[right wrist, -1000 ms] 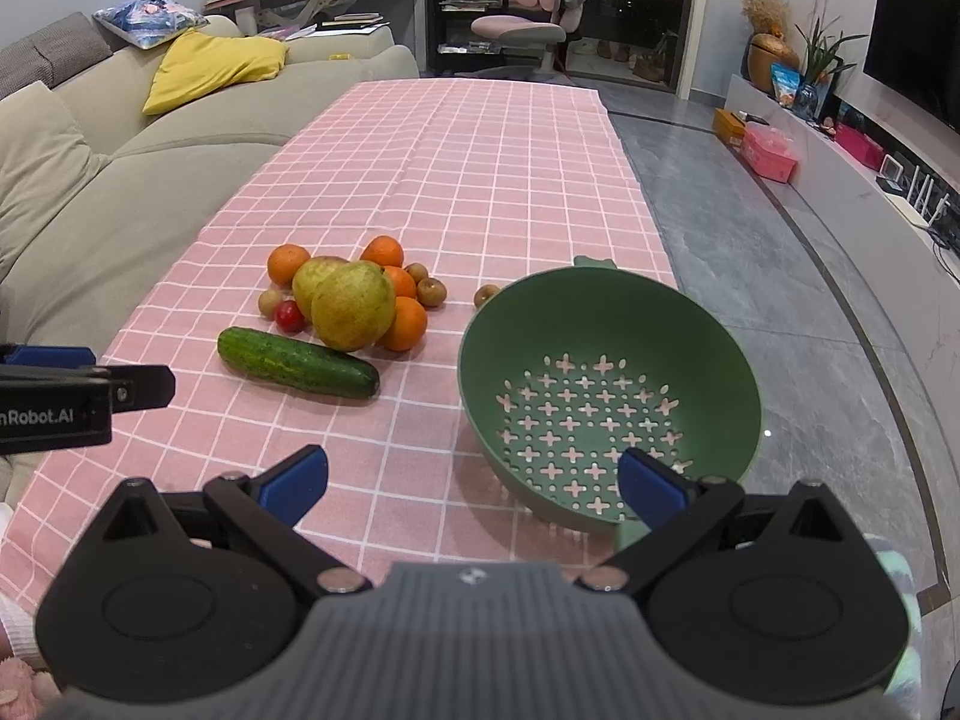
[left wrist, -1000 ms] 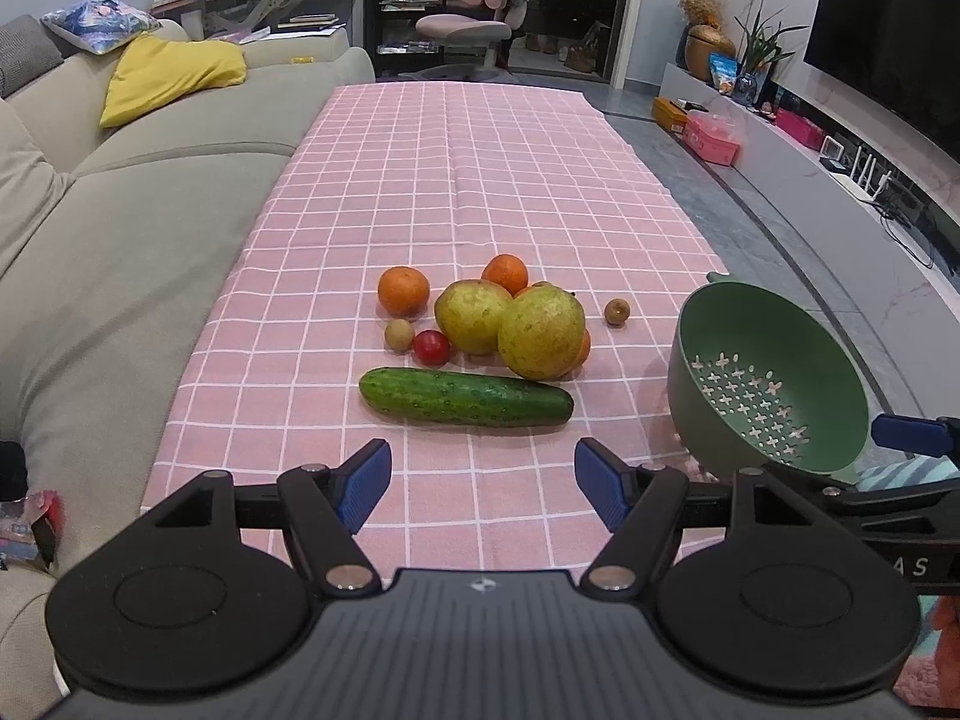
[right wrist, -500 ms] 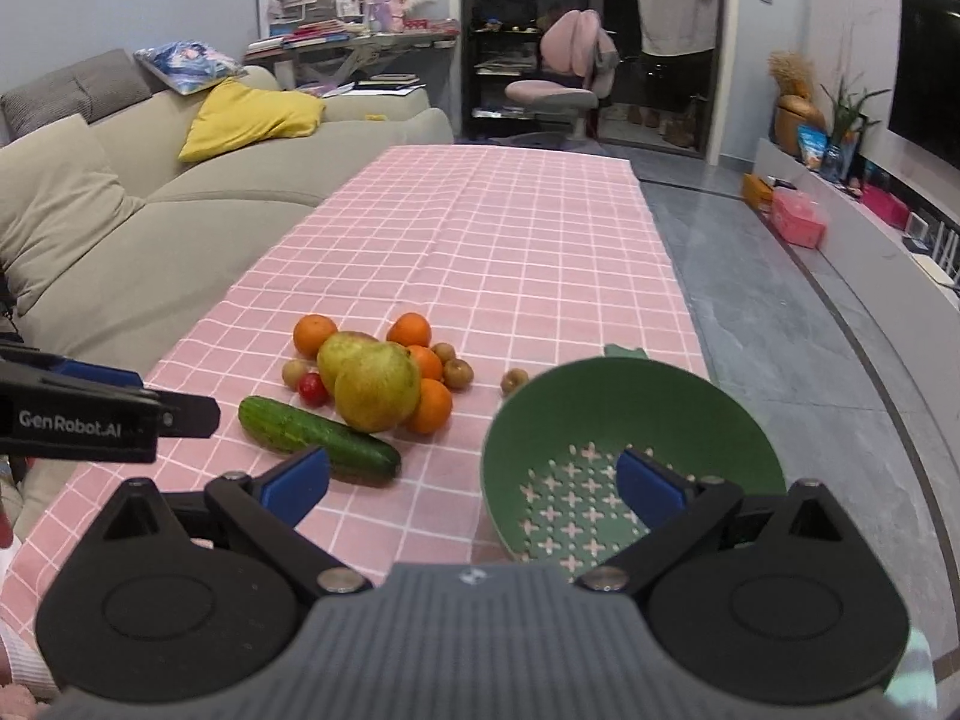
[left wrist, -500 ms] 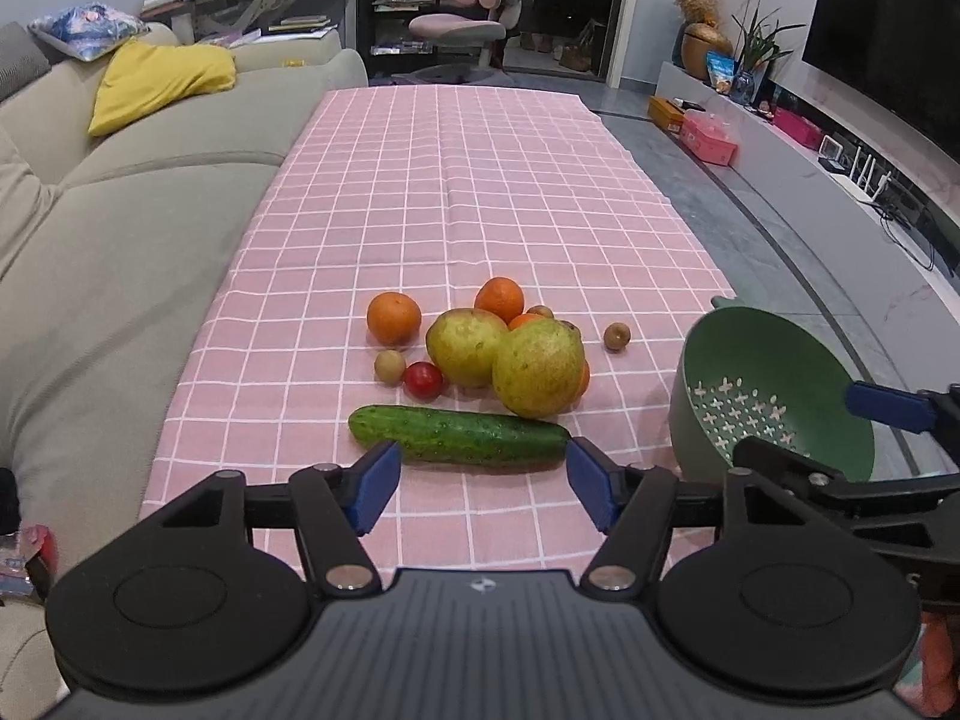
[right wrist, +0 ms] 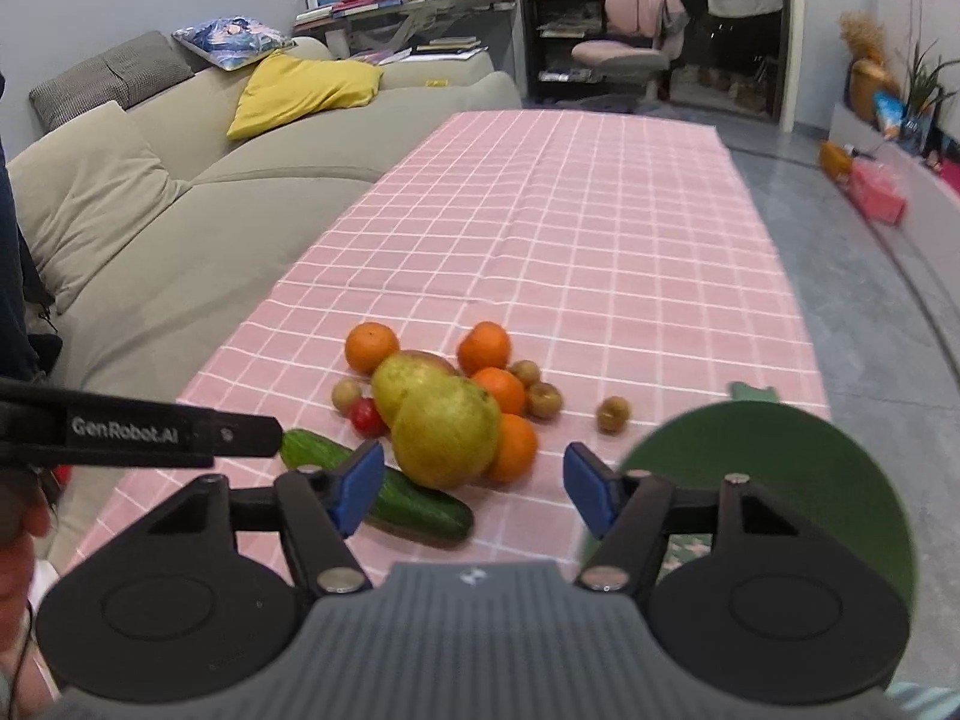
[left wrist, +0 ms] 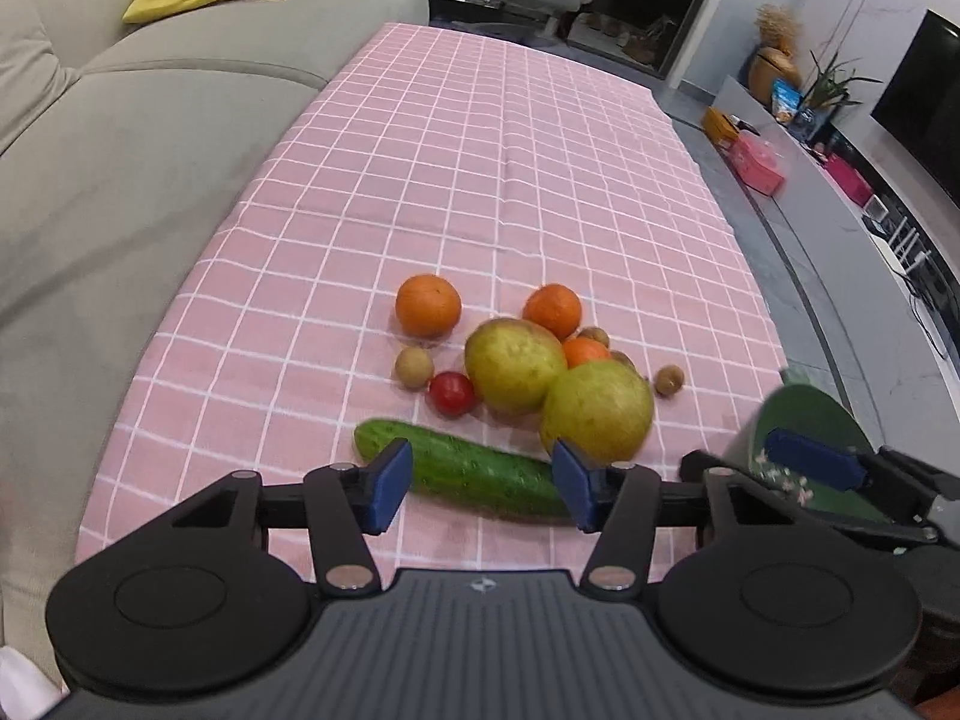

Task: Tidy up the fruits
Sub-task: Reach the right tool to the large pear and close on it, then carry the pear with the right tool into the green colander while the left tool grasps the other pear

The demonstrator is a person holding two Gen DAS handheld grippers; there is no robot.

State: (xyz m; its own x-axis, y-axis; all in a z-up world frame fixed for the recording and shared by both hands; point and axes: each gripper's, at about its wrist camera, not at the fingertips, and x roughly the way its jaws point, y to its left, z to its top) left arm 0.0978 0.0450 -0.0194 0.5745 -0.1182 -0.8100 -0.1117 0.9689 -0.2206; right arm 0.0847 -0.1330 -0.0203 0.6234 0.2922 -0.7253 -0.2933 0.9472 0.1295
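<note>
Closing, nothing gripped: left gripper (left wrist: pixel 483 483) over cucumber (left wrist: pixel 468 471) | right gripper (right wrist: pixel 474 486) closing, nothing gripped, near pear (right wrist: pixel 447 438) | fruits piled on pink cloth (left wrist: pixel 480 180) | green bowl (right wrist: pixel 798 456) beside.

White "GenRobot.AI" lettering along the black side of my left gripper (right wrist: pixel 228 435), seen from my right wrist, no other readable text anywhere

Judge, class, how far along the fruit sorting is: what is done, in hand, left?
Done: nothing; no fruit shows in the visible part of the green colander. In hand: the left gripper is closing around the cucumber without gripping it yet; the right gripper holds nothing. Left: the oranges, pears, tomato and small brown fruits.
</note>
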